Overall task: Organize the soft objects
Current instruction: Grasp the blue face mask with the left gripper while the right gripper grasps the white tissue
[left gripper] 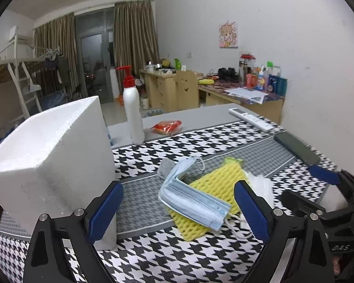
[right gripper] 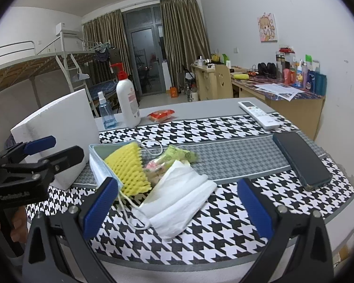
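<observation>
A pile of soft things lies on the houndstooth cloth: a folded blue face mask [left gripper: 193,200] [right gripper: 99,162], a yellow foam net [left gripper: 214,186] [right gripper: 129,167], a white mask [right gripper: 181,195] [left gripper: 259,186], a grey cloth [left gripper: 167,167] and a green wrapper [right gripper: 181,154]. A white foam box [left gripper: 49,155] [right gripper: 56,129] stands at the left. My left gripper [left gripper: 177,214] is open, its fingers either side of the blue mask. My right gripper [right gripper: 177,205] is open around the white mask. Each gripper shows in the other's view, the right one [left gripper: 328,188] and the left one [right gripper: 35,158].
A white pump bottle [left gripper: 133,113] [right gripper: 127,103], a blue spray bottle [right gripper: 106,113], a red snack pack [left gripper: 167,127] [right gripper: 160,115], a white remote [left gripper: 254,119] [right gripper: 259,115] and a dark phone [left gripper: 297,149] [right gripper: 299,158] lie on the table. Desks stand behind.
</observation>
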`<act>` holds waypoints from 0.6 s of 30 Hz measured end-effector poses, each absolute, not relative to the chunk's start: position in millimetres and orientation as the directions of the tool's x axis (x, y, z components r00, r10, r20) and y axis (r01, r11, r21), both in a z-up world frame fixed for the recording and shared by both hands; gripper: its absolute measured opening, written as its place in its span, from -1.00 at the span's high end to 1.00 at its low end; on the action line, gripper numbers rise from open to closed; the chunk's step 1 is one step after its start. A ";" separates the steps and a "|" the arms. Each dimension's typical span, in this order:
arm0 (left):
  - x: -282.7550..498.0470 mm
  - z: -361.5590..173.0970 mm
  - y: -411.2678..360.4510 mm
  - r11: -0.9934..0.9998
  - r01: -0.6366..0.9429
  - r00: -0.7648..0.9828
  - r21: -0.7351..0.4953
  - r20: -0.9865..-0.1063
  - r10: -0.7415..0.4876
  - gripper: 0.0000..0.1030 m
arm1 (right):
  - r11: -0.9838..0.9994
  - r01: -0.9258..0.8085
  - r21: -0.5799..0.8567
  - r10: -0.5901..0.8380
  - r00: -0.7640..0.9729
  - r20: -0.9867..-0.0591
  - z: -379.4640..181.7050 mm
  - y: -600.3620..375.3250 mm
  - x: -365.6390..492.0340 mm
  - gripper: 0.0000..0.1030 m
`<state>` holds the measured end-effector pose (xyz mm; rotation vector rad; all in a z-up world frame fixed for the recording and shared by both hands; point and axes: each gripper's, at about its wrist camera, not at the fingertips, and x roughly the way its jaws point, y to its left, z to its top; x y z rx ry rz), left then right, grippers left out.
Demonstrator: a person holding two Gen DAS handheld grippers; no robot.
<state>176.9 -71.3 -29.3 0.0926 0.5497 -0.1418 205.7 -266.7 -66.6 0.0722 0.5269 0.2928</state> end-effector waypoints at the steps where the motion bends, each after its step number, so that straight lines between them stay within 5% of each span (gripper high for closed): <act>1: 179.4 -30.4 -73.5 0.986 0.155 0.842 0.059 -0.530 -0.100 -0.75 | 0.956 -0.256 0.145 0.294 0.823 -0.487 -67.5 -267.3 207.3 -0.99; 18: 216.6 -49.2 -69.2 0.994 0.104 0.779 0.039 -0.624 -0.057 -0.21 | 0.949 -0.263 0.173 0.315 0.798 -0.513 -79.9 -271.3 225.6 -0.99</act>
